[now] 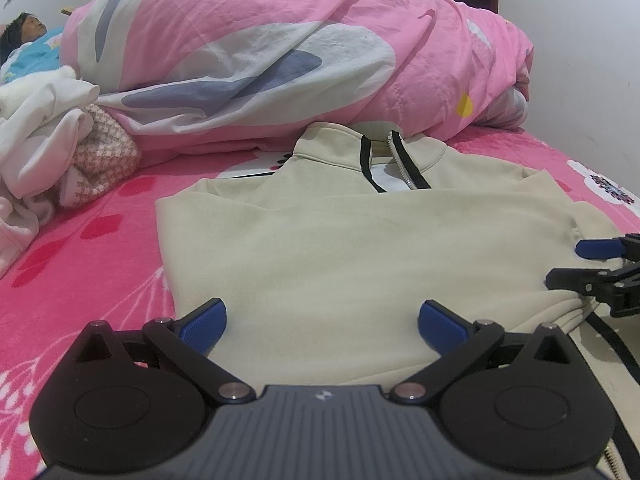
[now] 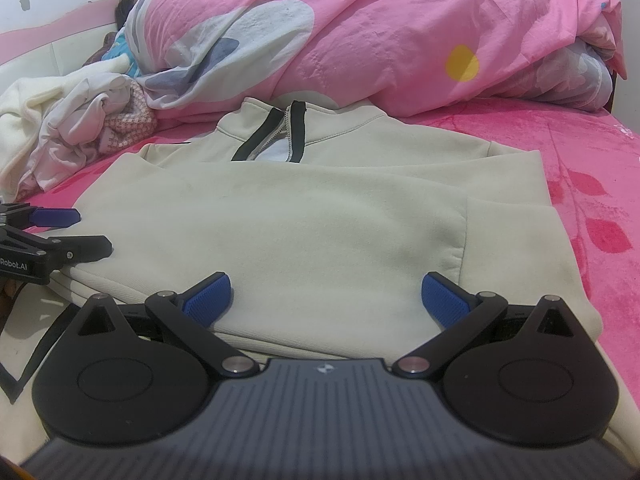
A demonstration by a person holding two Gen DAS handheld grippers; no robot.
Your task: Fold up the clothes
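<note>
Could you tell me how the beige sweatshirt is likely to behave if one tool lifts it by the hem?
The sweatshirt looks thick and soft, so it would probably droop rather than hold shape. Its folded sleeve may fall open. The plush bedspread likely resists sliding.

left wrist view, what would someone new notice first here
The cream zip-neck sweatshirt lies spread flat in the middle of the bright pink bedspread, its collar pointing away. Behind it a big pink quilt is heaped across the bed, with a crumpled pile of pale clothes at the left. Up close, the left gripper stands open over the sweatshirt's near hem.
</note>
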